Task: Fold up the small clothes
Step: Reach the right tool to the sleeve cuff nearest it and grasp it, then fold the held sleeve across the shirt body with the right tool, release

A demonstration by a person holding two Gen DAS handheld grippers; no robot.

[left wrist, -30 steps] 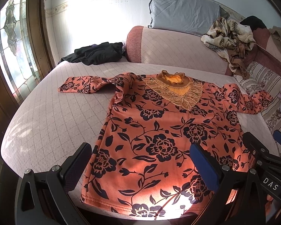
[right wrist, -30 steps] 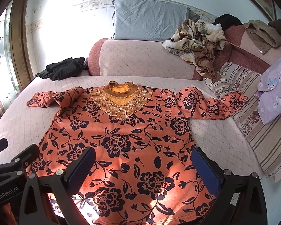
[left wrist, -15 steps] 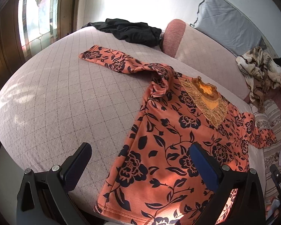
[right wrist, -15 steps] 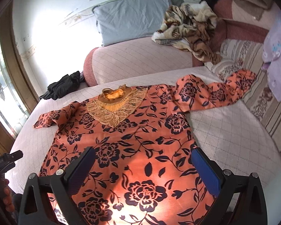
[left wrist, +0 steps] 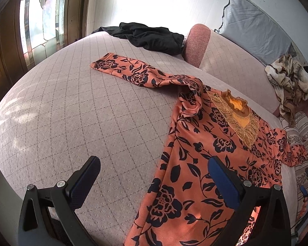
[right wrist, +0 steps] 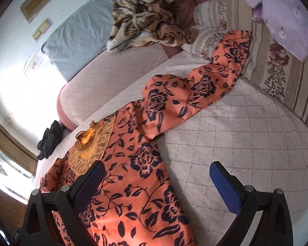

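Note:
An orange top with dark flowers (left wrist: pixel 205 153) (right wrist: pixel 137 164) lies flat, front up, on a quilted bed, its gold lace collar (left wrist: pixel 238 110) (right wrist: pixel 88 143) toward the headboard. One sleeve (left wrist: pixel 133 71) stretches out to the left; the other sleeve (right wrist: pixel 211 82) runs right onto a striped cushion. My left gripper (left wrist: pixel 154 176) hovers open above the top's left hem edge, holding nothing. Over the top's right side edge my right gripper (right wrist: pixel 156 178) stands open, also with nothing in it.
The quilted bed cover (left wrist: pixel 71 112) (right wrist: pixel 246 133) spreads wide on both sides. A black garment (left wrist: pixel 149 37) lies at the far left by the window. A brown patterned blanket (right wrist: pixel 145 14), a grey pillow (left wrist: pixel 254 26) and a lilac cloth (right wrist: pixel 285 14) sit along the headboard and right side.
Both grippers have swung apart: the left view has turned toward the left sleeve and bed, the right view toward the right sleeve. Both stayed open. The top has not moved.

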